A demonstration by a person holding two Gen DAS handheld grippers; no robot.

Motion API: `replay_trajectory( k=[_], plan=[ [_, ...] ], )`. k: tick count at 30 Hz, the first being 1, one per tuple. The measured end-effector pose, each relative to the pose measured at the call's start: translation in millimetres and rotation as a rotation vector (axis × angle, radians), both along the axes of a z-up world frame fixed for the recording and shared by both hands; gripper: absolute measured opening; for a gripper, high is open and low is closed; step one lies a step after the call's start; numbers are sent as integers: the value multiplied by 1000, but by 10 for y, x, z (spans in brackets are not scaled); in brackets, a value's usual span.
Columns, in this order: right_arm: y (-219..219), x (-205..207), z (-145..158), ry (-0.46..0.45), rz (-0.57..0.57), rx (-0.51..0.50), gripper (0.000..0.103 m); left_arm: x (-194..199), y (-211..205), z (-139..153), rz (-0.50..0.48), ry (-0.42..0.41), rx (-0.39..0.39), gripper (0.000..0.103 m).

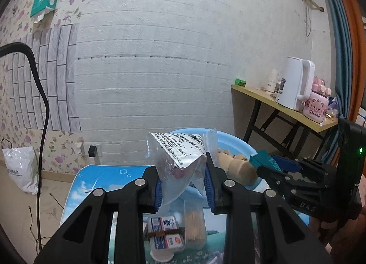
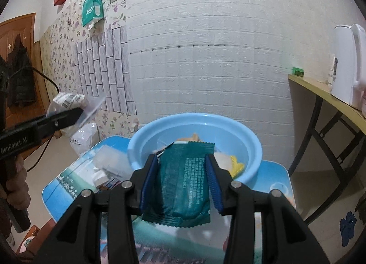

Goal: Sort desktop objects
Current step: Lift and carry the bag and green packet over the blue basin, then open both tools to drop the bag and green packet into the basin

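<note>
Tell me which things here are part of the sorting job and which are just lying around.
Part of the job:
- clear printed packet, in left gripper
- green sachet, in right gripper
- blue basin
- toothpick box
- banded card bundle

Just lying about:
- white kettle
- pink bear container
- white bag on floor

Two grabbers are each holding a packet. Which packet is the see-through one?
The clear plastic packet with black print, pinched in the left gripper. The right gripper holds a dark green packet you cannot see through.
</note>
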State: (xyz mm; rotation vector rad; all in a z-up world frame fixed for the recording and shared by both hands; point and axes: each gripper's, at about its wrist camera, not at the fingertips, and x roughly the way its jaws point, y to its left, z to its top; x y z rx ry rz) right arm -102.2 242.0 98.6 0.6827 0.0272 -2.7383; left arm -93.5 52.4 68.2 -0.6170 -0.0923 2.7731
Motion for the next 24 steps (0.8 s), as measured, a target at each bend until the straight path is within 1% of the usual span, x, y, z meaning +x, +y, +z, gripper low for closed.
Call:
replay_trajectory(
  k=[6,14,17,21,23,24],
  plan=[
    [67,-296,-8,-18,0,-9,42,-302,163,0,-20,-4,-15,28],
    [188,-668,-42,-51,-14,-14,42,-695,446,-35,-72,-15,-31,28],
    [224,-754,-64,-58,-17,-22,42,-822,554,-74,-93,-27,-42,28],
    [209,-874,-134,-91,-15,-15,42,-955,647,-182,-127,-69,-51,29],
    [203,-904,-165,-101,-18,-14,45,-991,675,-240,-132,-85,-56,31],
    [198,-913,-175,-102,-20,-9,45,-1002,672,-268,-129,-89,-56,35]
  ],
)
